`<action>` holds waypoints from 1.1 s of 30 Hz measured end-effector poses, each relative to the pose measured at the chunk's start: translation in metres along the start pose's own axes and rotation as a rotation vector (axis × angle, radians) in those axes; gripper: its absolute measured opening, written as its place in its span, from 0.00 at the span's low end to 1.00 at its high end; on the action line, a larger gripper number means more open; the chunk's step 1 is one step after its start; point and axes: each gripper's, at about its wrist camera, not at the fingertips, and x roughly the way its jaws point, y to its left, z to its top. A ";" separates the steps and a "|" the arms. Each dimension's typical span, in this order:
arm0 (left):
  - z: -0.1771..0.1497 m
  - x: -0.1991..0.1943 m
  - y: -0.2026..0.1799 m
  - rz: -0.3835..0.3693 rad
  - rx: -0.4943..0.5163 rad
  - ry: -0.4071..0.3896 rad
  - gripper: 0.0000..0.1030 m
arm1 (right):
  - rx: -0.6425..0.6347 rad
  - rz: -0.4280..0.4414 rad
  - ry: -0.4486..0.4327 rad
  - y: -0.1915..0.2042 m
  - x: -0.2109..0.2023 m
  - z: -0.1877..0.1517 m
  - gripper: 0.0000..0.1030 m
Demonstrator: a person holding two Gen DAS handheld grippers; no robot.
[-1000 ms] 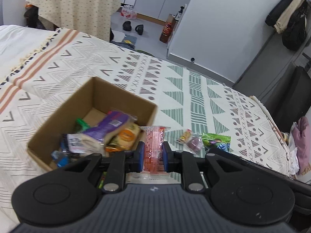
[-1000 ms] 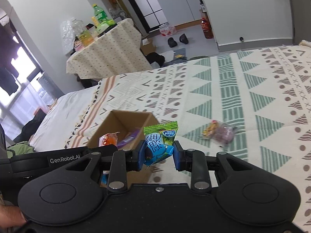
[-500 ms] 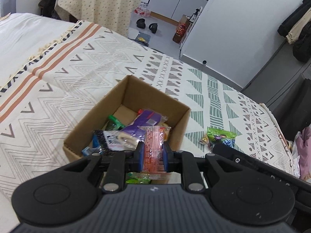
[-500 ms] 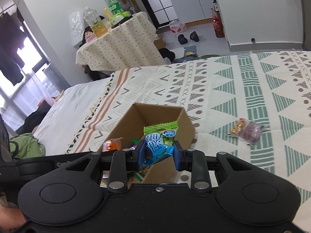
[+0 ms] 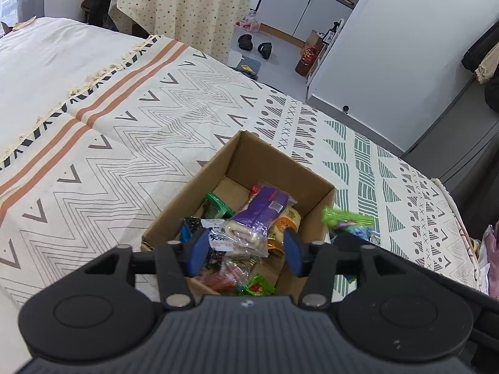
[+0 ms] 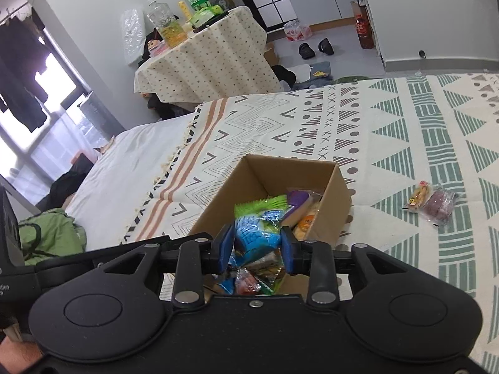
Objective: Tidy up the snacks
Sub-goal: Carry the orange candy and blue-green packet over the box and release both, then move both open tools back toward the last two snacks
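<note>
Above a cardboard box [image 5: 315,199] of snacks, the left gripper [image 5: 246,247] gapes wide and empty; the right gripper [image 6: 255,249] pinches a blue-green packet [image 6: 255,233].

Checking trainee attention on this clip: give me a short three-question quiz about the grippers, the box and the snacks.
1. True or false: the left gripper holds a snack between its jaws.
2. What sits between the right gripper's jaws? A) a spoon B) the blue-green packet C) nothing
3. In the right wrist view, how many loose snacks lie on the blanket outside the cardboard box?
Key: 1 false, its jaws stand apart over the box; 2 B; 3 two.
</note>
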 end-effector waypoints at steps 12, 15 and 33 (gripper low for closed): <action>0.001 -0.003 -0.009 0.047 0.029 -0.006 0.82 | 0.017 -0.062 -0.027 -0.032 -0.026 0.005 0.56; -0.002 -0.001 -0.017 0.042 0.045 0.001 0.83 | 0.031 -0.090 -0.029 -0.049 -0.035 0.002 0.57; -0.020 0.009 -0.084 -0.024 0.137 -0.001 0.86 | 0.096 -0.147 -0.033 -0.128 -0.070 -0.014 0.62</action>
